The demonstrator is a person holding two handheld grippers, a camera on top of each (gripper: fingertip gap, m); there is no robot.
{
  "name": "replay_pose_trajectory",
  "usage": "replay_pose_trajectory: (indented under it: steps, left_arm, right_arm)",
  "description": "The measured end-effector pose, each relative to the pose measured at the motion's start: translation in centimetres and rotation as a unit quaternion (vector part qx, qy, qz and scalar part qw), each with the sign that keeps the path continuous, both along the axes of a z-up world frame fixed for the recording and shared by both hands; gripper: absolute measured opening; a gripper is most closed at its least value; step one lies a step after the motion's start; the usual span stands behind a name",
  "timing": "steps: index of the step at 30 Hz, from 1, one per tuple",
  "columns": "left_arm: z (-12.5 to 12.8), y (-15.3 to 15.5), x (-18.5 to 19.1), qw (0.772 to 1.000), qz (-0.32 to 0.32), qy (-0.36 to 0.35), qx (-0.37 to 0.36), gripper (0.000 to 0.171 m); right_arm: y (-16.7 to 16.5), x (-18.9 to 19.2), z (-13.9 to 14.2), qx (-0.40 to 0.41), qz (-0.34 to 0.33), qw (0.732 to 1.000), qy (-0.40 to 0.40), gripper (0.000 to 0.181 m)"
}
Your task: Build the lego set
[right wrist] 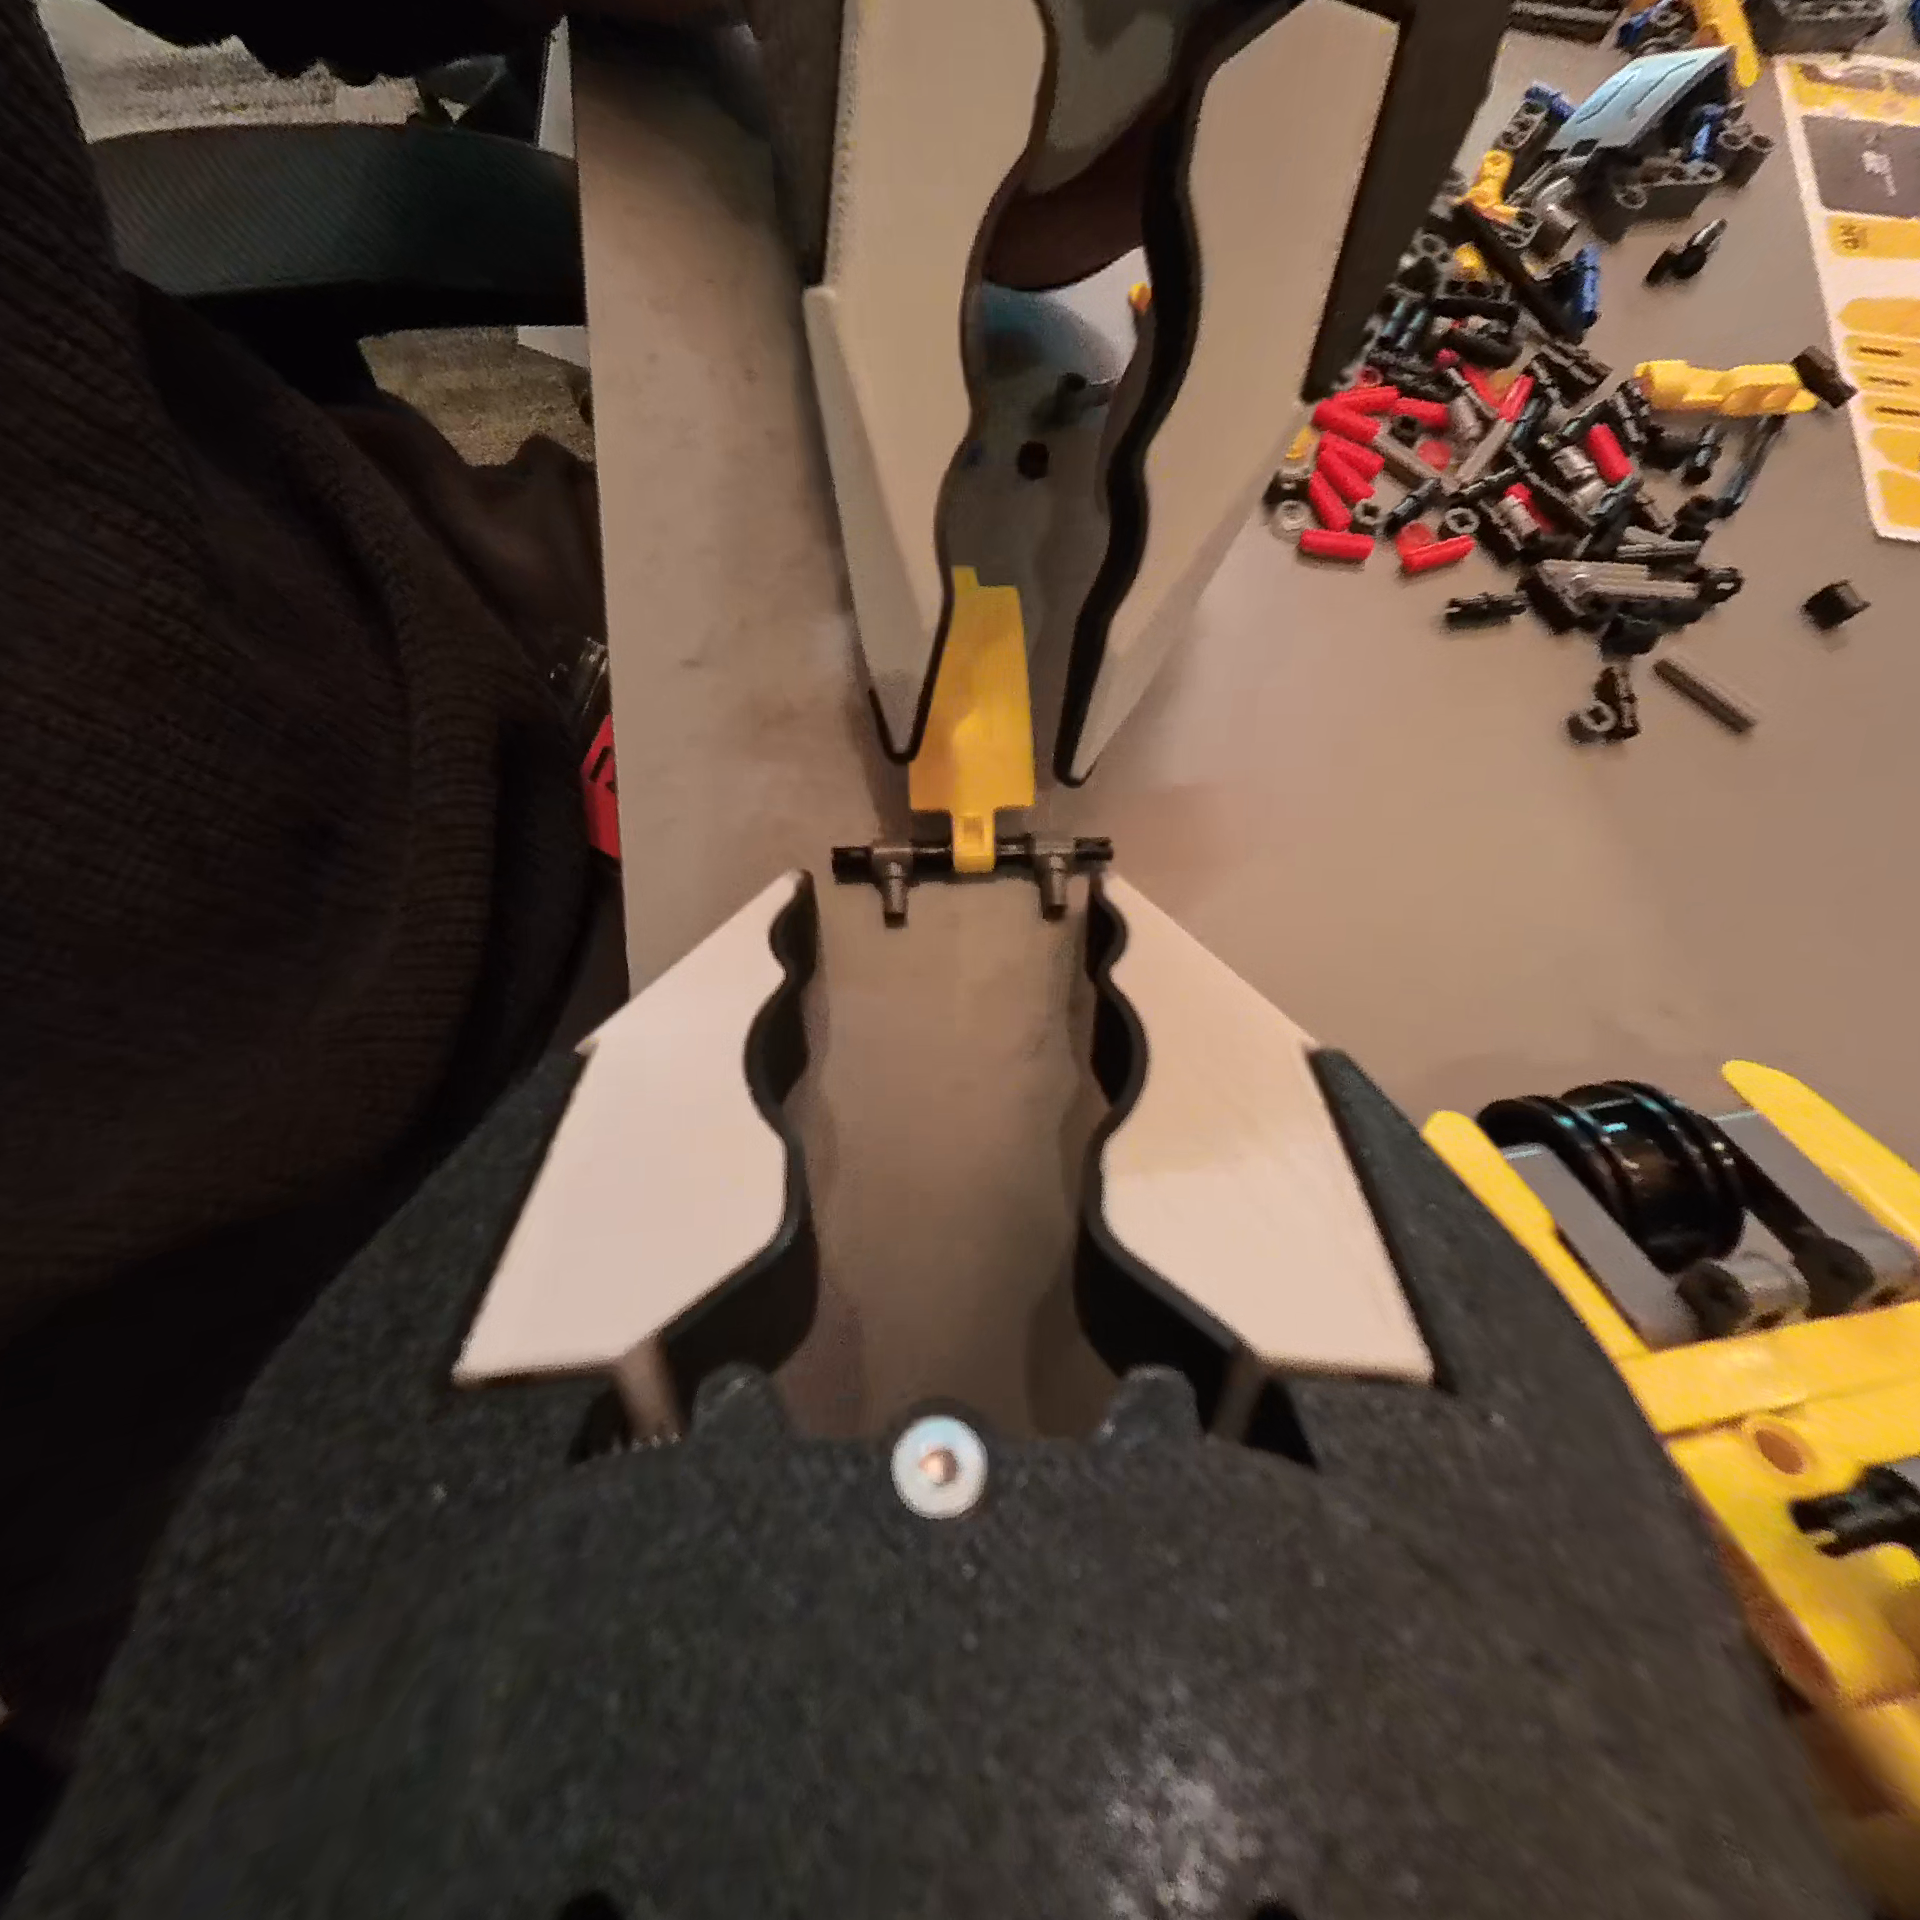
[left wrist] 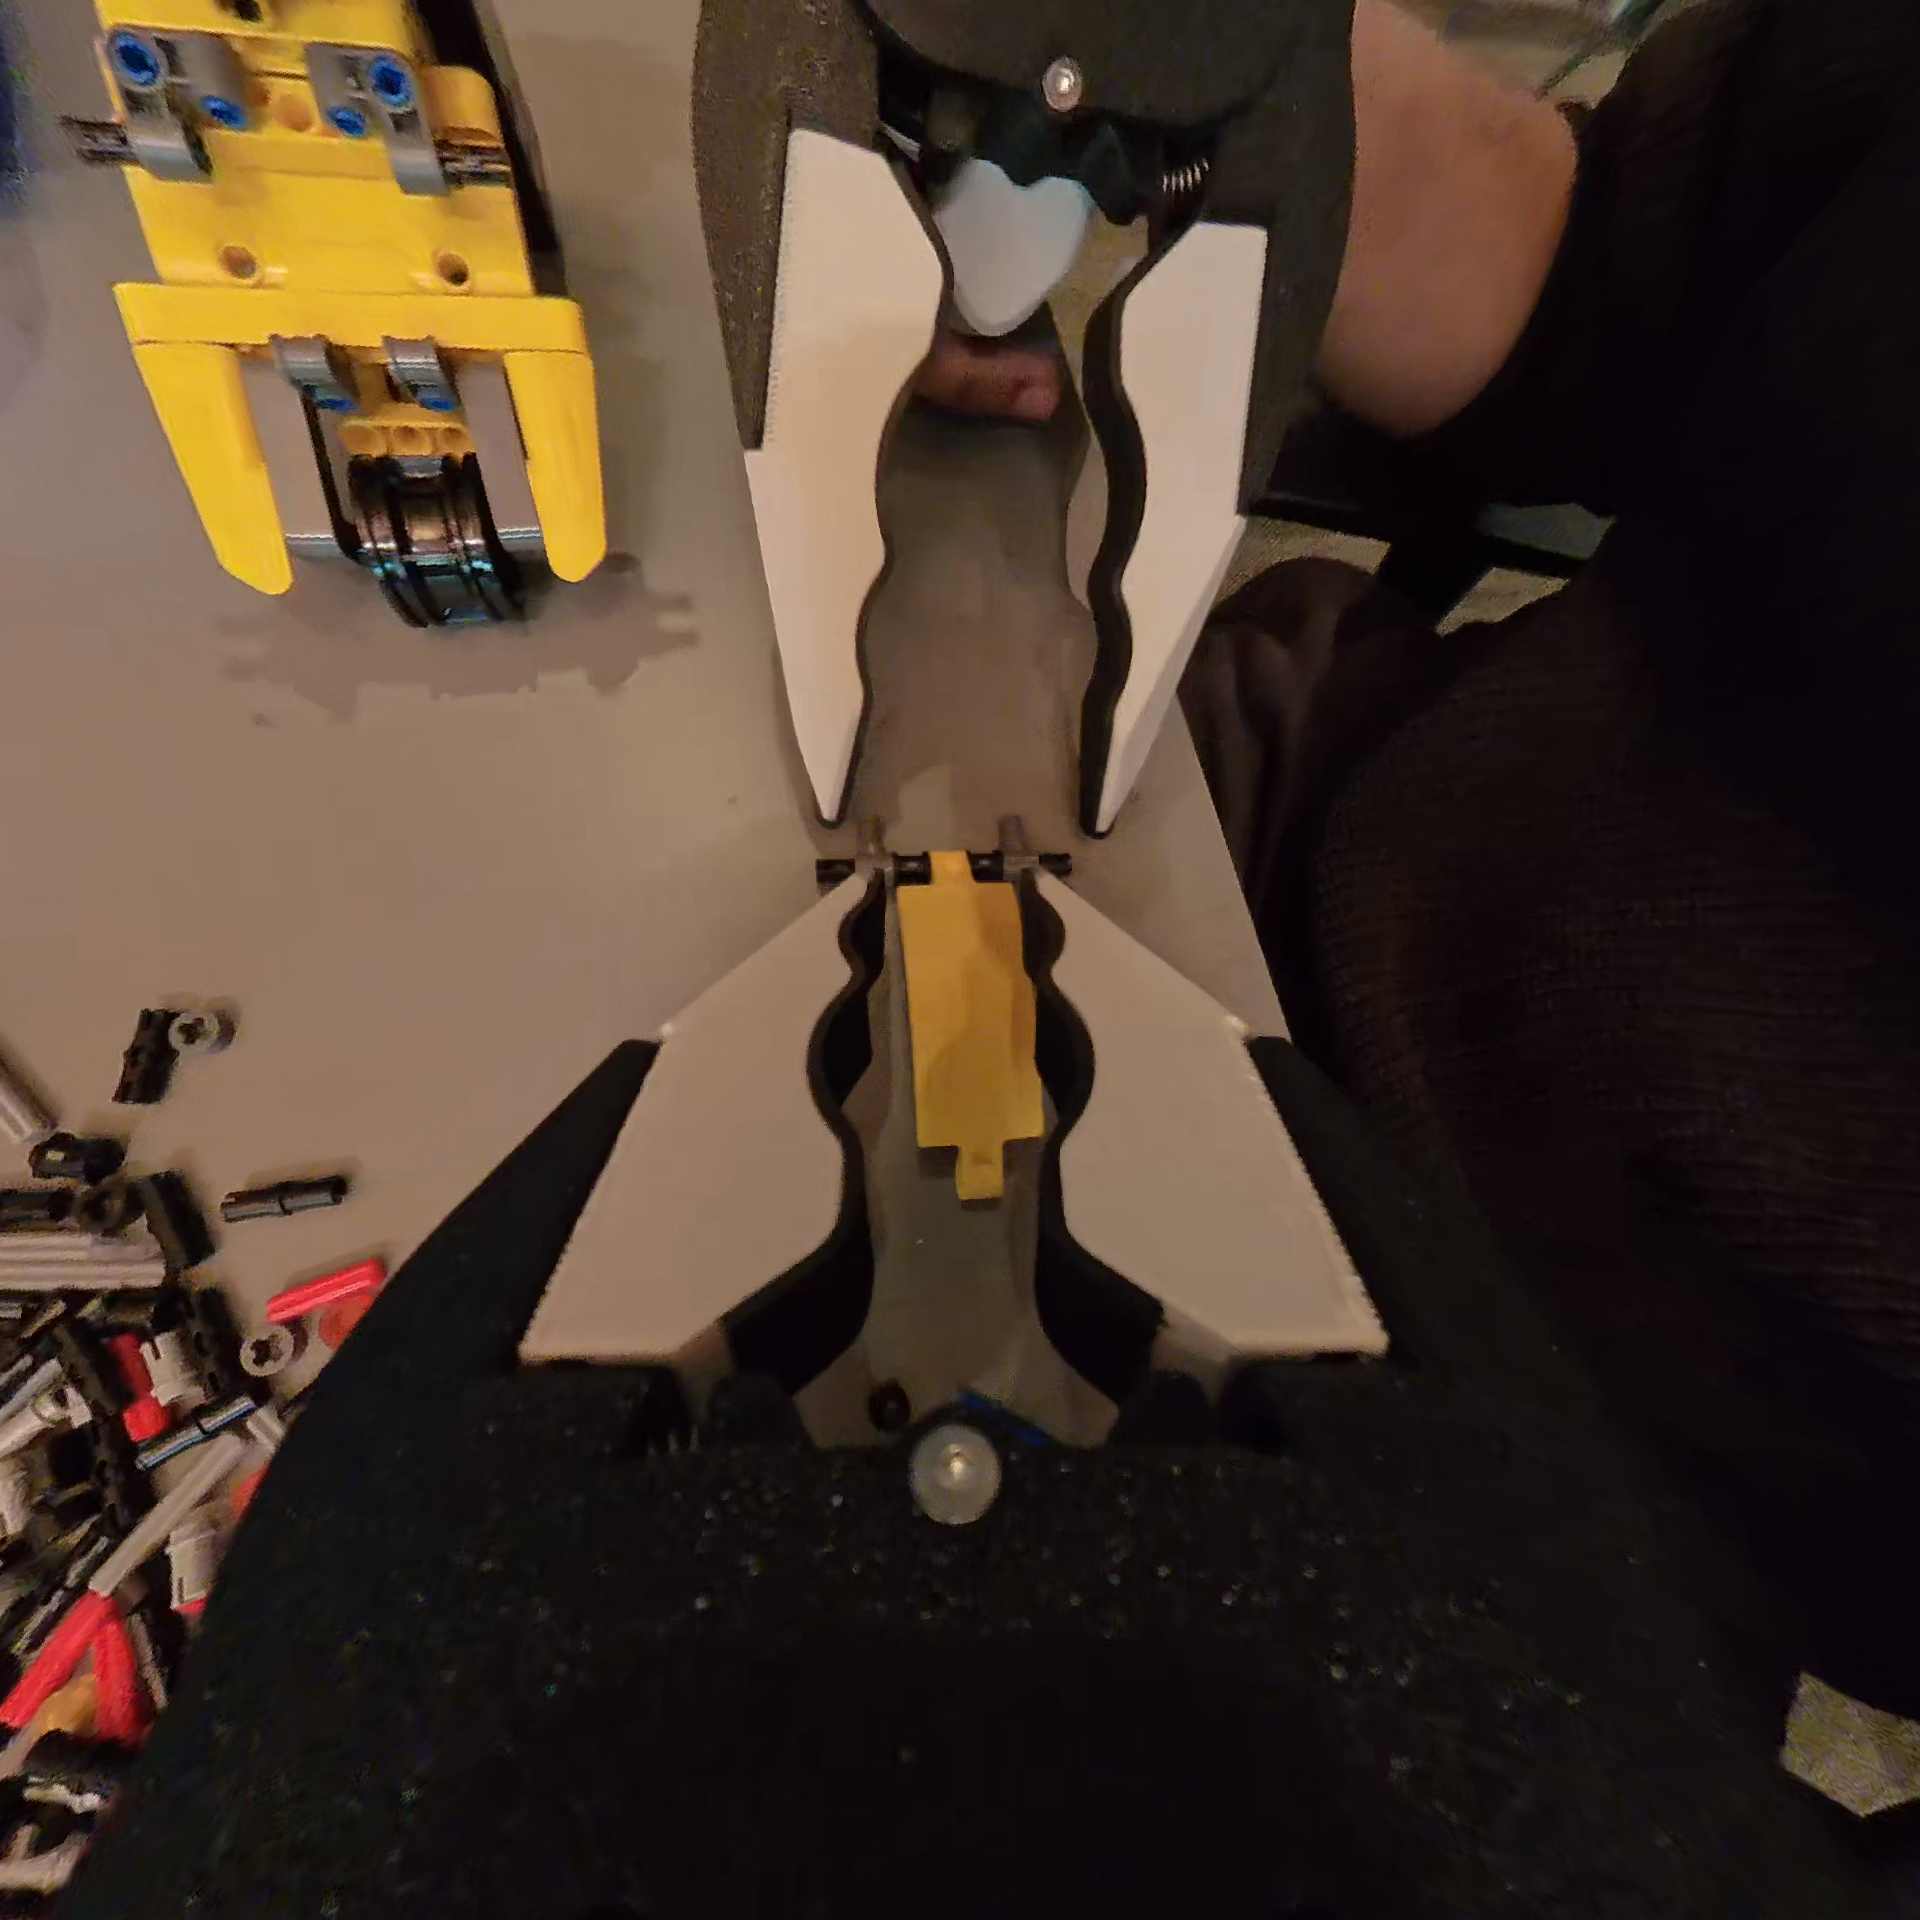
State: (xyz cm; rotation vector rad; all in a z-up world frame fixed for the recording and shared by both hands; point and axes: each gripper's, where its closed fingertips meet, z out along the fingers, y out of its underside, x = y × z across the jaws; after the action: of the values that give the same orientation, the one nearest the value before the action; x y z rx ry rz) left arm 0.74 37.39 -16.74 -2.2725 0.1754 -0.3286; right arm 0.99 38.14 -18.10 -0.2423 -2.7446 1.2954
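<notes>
My left gripper [left wrist: 951,883] is shut on a flat yellow panel piece [left wrist: 971,1029] that lies lengthwise between its fingers. A thin black axle with two grey connectors [left wrist: 1049,862] crosses the panel's front end, just past the fingertips. My right gripper [left wrist: 961,821] faces it tip to tip, open and empty. In the right wrist view my right gripper [right wrist: 951,883] has its tips beside the two ends of the axle [right wrist: 1075,852]. I cannot tell if they touch it. Beyond it, the left gripper [right wrist: 977,764] holds the yellow panel [right wrist: 982,686] above the grey table [right wrist: 1351,883].
A yellow brick-built vehicle [left wrist: 343,260] with a black wheel lies on the table; it also shows in the right wrist view [right wrist: 1714,1403]. A pile of loose red, black and grey parts [right wrist: 1507,468] and a printed sheet [right wrist: 1860,312] lie nearby. A person's dark clothing [left wrist: 1610,935] borders the table edge. My two grippers' fingertips are within a few centimetres of each other.
</notes>
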Motion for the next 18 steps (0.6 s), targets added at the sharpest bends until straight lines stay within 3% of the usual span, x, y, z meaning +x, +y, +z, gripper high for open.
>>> replay_pose_trajectory:
  steps: [8, 18]
  left_arm:
    - [-0.5, 0.3, 0.0, 0.997, 0.010, 0.072, -0.015, 0.037]
    - [-1.7, -0.2, -0.2, 0.997, 0.010, 0.059, -0.045, 0.040]
  right_arm:
    - [-0.1, 0.0, -0.5, 0.016, 0.005, 1.000, -0.002, 0.048]
    - [-0.1, -0.2, -0.5, 0.016, 0.005, 1.000, -0.004, 0.041]
